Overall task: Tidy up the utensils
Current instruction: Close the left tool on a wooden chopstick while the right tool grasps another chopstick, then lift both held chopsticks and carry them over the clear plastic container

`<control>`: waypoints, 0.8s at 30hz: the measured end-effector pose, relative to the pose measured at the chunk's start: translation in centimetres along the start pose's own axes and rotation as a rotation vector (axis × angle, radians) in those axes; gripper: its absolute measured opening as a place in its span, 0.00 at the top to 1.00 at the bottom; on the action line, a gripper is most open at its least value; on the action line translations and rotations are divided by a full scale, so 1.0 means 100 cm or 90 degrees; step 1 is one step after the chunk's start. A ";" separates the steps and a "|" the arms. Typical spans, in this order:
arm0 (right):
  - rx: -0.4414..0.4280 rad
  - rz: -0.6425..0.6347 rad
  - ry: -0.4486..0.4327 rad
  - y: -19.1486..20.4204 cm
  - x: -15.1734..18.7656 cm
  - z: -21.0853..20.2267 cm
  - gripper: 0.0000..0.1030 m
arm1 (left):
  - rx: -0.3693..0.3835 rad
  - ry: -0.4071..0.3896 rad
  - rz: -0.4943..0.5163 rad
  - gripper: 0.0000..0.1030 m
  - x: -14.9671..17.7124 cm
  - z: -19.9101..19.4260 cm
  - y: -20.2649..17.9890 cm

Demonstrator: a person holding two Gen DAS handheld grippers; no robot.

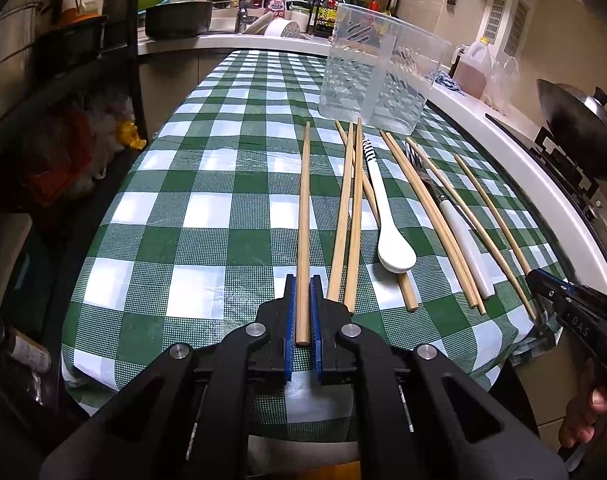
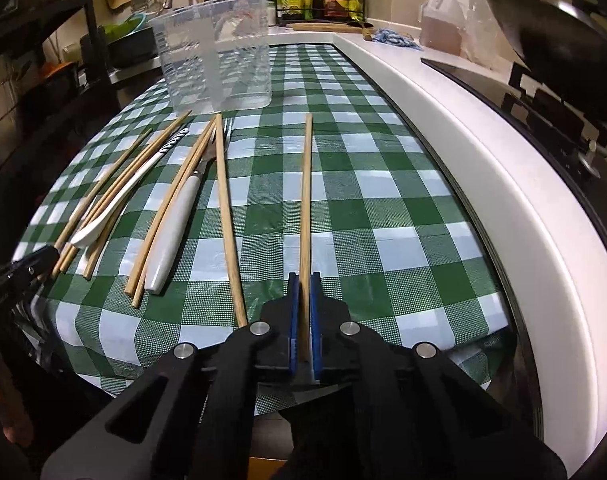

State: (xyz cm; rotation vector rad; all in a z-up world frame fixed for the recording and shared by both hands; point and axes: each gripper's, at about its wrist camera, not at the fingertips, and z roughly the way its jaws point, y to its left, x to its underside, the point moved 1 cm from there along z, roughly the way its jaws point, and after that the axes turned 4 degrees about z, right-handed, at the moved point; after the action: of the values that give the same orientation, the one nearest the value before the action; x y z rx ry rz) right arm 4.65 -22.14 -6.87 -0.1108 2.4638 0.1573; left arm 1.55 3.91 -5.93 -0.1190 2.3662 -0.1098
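Item one: the left tongs [image 1: 302,304], which we hold at the near edge of the surface [image 1: 207,216], pinch the near end of a single wooden chopstick [image 1: 303,220] between their blue pads. This chopstick lies apart from the rest, pointing away toward the clear plastic container [image 1: 379,68].

Item two: the right tongs [image 2: 304,300], likewise pressed onto one chopstick [image 2: 306,192] at its near end; it runs straight ahead over the green-and-white checked cloth [image 2: 383,200].

Item three: loose utensils on the cloth, between the two held sticks. We count a bundle of chopsticks [image 1: 349,216] crossing one another, a white spoon [image 1: 391,240] with a striped handle resting bowl-end near us on top of one of them, a fork [image 1: 455,220] with a white handle, and further chopsticks [image 1: 495,216] to either side of the fork.

Item four: the container stands upright at the far part of the cloth, just beyond the utensil tips. We cannot tell its contents through the patterned wall.
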 end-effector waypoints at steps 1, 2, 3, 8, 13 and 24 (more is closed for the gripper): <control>-0.002 -0.002 0.000 0.001 0.000 0.000 0.95 | -0.002 -0.001 0.002 0.93 0.000 0.000 -0.001; -0.004 0.000 0.002 0.001 0.000 0.000 0.95 | -0.004 -0.001 0.005 0.93 0.000 0.000 -0.001; -0.007 0.002 0.004 0.000 0.000 0.000 0.95 | -0.006 -0.001 0.008 0.93 0.000 0.001 -0.002; -0.006 0.005 0.005 0.001 0.000 -0.001 0.95 | -0.014 -0.002 0.023 0.93 -0.001 0.001 -0.004; 0.002 -0.001 0.001 0.002 0.000 -0.002 0.95 | -0.023 -0.005 0.035 0.93 0.000 0.000 -0.006; -0.018 0.009 0.011 0.002 -0.002 -0.002 0.95 | -0.035 -0.007 0.053 0.94 0.000 -0.001 -0.008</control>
State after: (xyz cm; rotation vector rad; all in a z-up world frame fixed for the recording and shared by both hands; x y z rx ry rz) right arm 4.69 -21.91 -6.55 -0.1077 2.4807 0.1974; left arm 1.53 3.09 -5.81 -0.0465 2.3599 -0.0040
